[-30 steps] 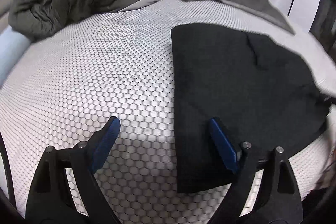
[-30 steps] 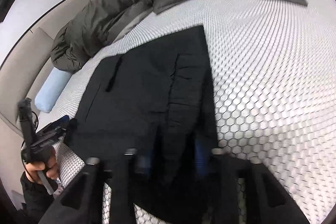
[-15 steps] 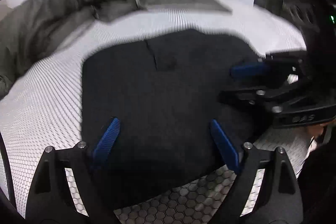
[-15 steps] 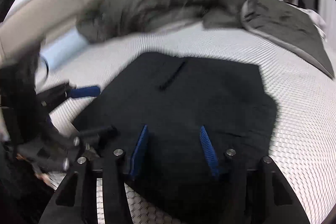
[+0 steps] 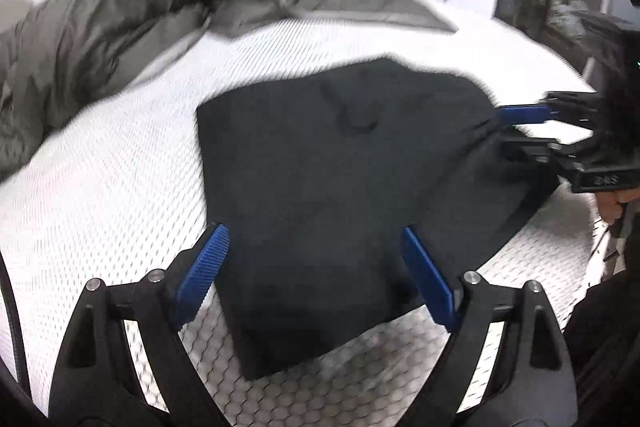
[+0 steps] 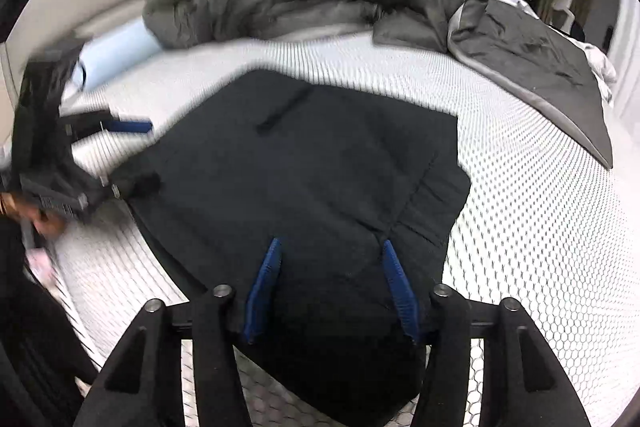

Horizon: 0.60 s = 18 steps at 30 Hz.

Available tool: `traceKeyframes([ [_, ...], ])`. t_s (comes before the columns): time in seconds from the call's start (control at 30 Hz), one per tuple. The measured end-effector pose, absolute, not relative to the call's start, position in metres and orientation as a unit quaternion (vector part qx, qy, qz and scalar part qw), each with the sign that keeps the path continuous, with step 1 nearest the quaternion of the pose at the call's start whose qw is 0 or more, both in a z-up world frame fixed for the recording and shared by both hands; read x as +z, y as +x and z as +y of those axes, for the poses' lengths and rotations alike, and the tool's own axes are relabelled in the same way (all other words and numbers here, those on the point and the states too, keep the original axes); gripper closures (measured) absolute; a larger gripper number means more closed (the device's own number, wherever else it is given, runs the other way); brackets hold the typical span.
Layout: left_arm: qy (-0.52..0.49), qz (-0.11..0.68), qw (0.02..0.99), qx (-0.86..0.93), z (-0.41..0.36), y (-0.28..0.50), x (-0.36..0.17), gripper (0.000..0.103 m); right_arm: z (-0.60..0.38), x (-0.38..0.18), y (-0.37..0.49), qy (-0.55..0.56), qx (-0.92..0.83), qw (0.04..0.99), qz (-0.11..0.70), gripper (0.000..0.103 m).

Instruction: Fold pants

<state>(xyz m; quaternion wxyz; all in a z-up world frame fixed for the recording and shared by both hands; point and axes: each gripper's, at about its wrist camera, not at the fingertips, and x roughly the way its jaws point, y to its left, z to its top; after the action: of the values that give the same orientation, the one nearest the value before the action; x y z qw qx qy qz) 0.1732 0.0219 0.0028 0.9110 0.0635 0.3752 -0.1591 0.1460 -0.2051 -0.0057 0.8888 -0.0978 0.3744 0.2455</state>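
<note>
I see folded black fabric pants (image 5: 320, 195) flat on white honeycomb-textured mattress (image 5: 100, 187); my left gripper (image 5: 316, 275) and right gripper (image 6: 332, 287) both spread, empty.

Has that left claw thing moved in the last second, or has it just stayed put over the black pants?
Yes. The left gripper swung rightward: a second ago mostly over the mattress at the pants' left edge, it now straddles them.

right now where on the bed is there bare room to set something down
Bare mattress lies between the pants and the duvet, and on the pants' other side. It is crowded along the duvet and around both hand-held grippers.
</note>
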Motion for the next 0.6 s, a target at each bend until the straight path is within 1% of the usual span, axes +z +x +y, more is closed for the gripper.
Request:
traceKeyframes([
  [0.1,0.082,0.371,0.908,-0.174,0.01,0.191,0.003,0.016,-0.188,0.006,0.162,-0.061,0.248,0.898,0.357,0.047],
  [0.13,0.087,0.377,0.906,-0.174,0.007,0.201,-0.001,0.019,-0.179,0.005,0.17,-0.067,0.245,0.899,0.357,0.047],
  [0.17,0.088,0.388,0.901,-0.172,0.006,0.21,-0.007,0.028,-0.168,-0.001,0.179,-0.076,0.243,0.897,0.362,0.047],
  [0.2,0.079,0.41,0.892,-0.175,0.008,0.223,-0.016,0.03,-0.158,-0.005,0.185,-0.08,0.246,0.893,0.369,0.047],
  [0.27,0.059,0.418,0.888,-0.185,0.014,0.231,-0.021,0.033,-0.14,-0.027,0.206,-0.101,0.248,0.87,0.415,0.048],
  [0.3,0.058,0.419,0.888,-0.18,0.018,0.233,-0.02,0.033,-0.137,-0.036,0.21,-0.122,0.238,0.864,0.427,0.048],
  [0.37,0.058,0.421,0.891,-0.158,0.029,0.238,-0.019,0.032,-0.143,-0.035,0.211,-0.138,0.218,0.867,0.426,0.049],
  [0.4,0.038,0.424,0.89,-0.162,0.037,0.241,-0.019,0.032,-0.149,-0.033,0.212,-0.142,0.2,0.871,0.426,0.052],
  [0.43,0.034,0.426,0.889,-0.163,0.04,0.242,-0.021,0.032,-0.162,-0.029,0.212,-0.129,0.192,0.875,0.426,0.058],
  [0.53,0.045,0.424,0.891,-0.155,0.039,0.24,-0.019,0.032,-0.174,-0.023,0.212,-0.111,0.211,0.875,0.422,0.058],
  [0.6,0.044,0.414,0.895,-0.158,0.039,0.236,-0.006,0.034,-0.172,-0.019,0.207,-0.112,0.21,0.876,0.419,0.057],
])
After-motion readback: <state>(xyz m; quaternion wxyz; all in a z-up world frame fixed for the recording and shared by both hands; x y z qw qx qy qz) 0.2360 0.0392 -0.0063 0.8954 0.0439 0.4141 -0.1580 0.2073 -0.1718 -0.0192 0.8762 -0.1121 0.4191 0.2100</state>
